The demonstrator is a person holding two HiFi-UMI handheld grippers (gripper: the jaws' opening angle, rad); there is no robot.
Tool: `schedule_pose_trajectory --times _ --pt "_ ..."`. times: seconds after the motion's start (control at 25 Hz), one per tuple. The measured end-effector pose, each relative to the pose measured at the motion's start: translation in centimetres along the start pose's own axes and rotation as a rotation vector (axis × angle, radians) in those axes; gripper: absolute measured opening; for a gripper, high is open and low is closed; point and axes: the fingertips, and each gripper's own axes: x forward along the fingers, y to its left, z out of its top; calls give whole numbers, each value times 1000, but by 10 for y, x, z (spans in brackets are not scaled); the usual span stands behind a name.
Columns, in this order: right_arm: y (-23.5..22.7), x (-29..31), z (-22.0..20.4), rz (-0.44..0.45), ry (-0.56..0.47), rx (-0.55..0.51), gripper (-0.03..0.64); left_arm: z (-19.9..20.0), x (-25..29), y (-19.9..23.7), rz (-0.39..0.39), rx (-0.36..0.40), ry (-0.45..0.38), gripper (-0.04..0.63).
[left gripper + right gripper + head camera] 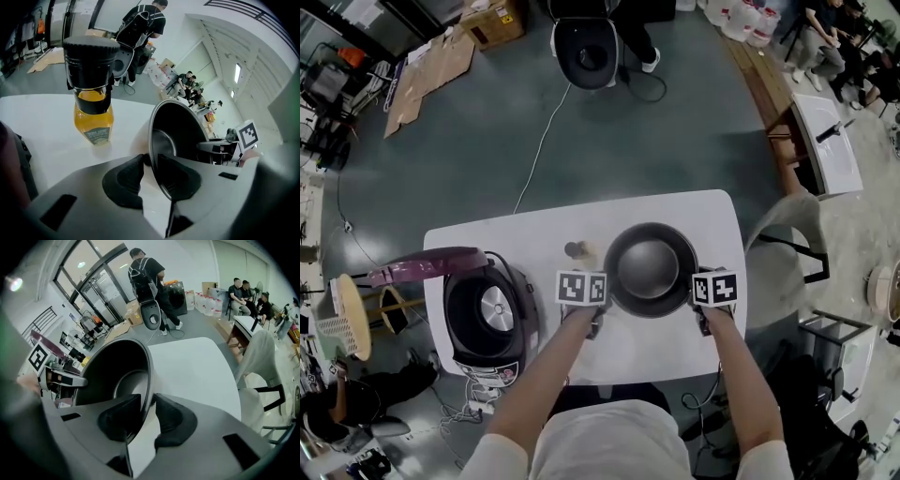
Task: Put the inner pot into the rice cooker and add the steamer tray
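Forearms in the head view reach from the near edge onto a white table [534, 234], each hand holding a two-jaw gripper topped by a cube with square markers. The left gripper [600, 317] sits at the left side of the inner pot [649, 267] and the right gripper [701, 319] at its right side, so the pot lies between them. The left gripper view shows the left gripper [150, 161] clamped on the inner pot [180, 136], with one dark pad outside the thin rim and the other inside against the wall. The right gripper view shows the right gripper [146, 404] clamped likewise on the opposite rim of the inner pot [117, 376], one pad inside and one outside. The pot is dark, round and empty, and stands on the table right of centre, near its near edge. Well to its left, at the table's left end, stands the rice cooker [483, 314] with its purple lid [427, 265] raised and its round cavity uncovered. Just beyond the left gripper stands a small bottle [93, 117] of amber liquid with a black cap, apart from the pot. Past the table lies grey floor with a pale cable [539, 141] running away. Flattened cardboard [431, 70] lies far left. A standing person [145, 277] in dark clothes is at the far side, and seated people [243, 291] are far right.
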Motion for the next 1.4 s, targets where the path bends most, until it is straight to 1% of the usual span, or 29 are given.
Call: schedule_pose_trajectory --times 0.08,0.2,0.32,0.6,0.76,1.12,1.4 --pt "-1 2 1 -12 9 28 105 3 0 1 10 -9 -19 103" --pt "-3 2 -1 -61 15 39 84 3 0 3 36 -21 -29 89" --pt "0 -4 -4 -85 4 28 80 1 -4 1 55 0 -41 81" --pt "7 -32 -5 -115 -49 10 80 -1 -23 -16 59 54 -84 80" --pt "17 -54 -6 -133 -88 -21 80 -6 -41 -26 56 64 -125 78" --pt "56 -90 -26 -132 -140 -57 84 -39 -85 -30 69 55 -193 74" --pt "98 -102 -43 -112 -175 -83 84 -64 -129 -20 113 69 -276 69"
